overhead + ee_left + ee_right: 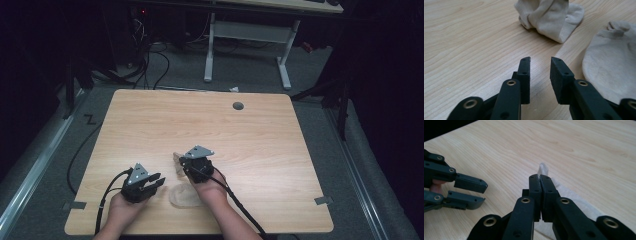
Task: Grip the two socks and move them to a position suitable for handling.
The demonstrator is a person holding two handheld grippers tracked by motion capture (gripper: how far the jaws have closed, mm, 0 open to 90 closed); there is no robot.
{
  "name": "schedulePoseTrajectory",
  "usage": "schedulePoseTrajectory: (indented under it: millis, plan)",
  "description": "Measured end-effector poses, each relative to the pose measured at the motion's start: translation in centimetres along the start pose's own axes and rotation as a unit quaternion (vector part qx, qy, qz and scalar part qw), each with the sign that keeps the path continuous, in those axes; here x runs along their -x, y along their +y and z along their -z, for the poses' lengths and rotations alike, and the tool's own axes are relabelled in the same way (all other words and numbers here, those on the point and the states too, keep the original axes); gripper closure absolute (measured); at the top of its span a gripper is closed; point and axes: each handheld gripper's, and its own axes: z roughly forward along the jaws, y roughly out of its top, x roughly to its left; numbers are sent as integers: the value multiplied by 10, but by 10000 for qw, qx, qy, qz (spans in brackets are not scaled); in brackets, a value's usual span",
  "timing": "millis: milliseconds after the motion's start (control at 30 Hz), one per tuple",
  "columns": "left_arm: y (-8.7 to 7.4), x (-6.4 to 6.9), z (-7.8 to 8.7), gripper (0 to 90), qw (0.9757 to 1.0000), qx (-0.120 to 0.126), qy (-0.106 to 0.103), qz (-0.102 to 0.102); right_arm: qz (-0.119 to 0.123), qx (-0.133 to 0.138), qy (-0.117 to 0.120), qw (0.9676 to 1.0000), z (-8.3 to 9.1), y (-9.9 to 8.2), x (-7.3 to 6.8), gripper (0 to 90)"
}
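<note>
Item: beige sock [571, 197], soft, light, limp; best pinched at its edge. Right tool [541, 178] pressed together pinching its fabric; left tool [540, 62] spread, empty, above worktop [260, 135].

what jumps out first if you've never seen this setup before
Two beige socks on the near part of the wooden table: a flat sock between the person's hands and a crumpled sock just beyond it. The right gripper is shut on a pinch of sock fabric, a bit of cloth poking out past its tips. The left gripper stands open beside the socks, nothing between its jaws.
</note>
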Motion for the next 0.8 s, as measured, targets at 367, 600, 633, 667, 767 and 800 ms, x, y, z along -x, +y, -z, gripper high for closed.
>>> schedulePoseTrajectory:
  millis: [367, 600, 633, 667, 767, 800]
  plan:
    - [0, -2, 1, 672, 10000, 58, 58, 18, 1, 331, -125, 9994, 28, 15, 8, 893]
    - [-1, -13, 7, 669, 9996, 112, 176, 200, 84, 339, 8, 9994, 18, 19, -2, 893]
    - [-2, -15, 8, 669, 9995, 114, 197, 233, 99, 345, 41, 9993, 15, 21, -5, 893]
    - [-3, -19, 10, 669, 9993, 123, 256, 263, 154, 369, 107, 9991, 11, 24, -11, 893]
    - [-3, -22, 12, 670, 9990, 139, 271, 318, 155, 409, 182, 9989, 7, 29, -16, 893]
    - [-4, -23, 12, 671, 9989, 142, 280, 337, 184, 441, 238, 9986, 3, 35, -20, 893]
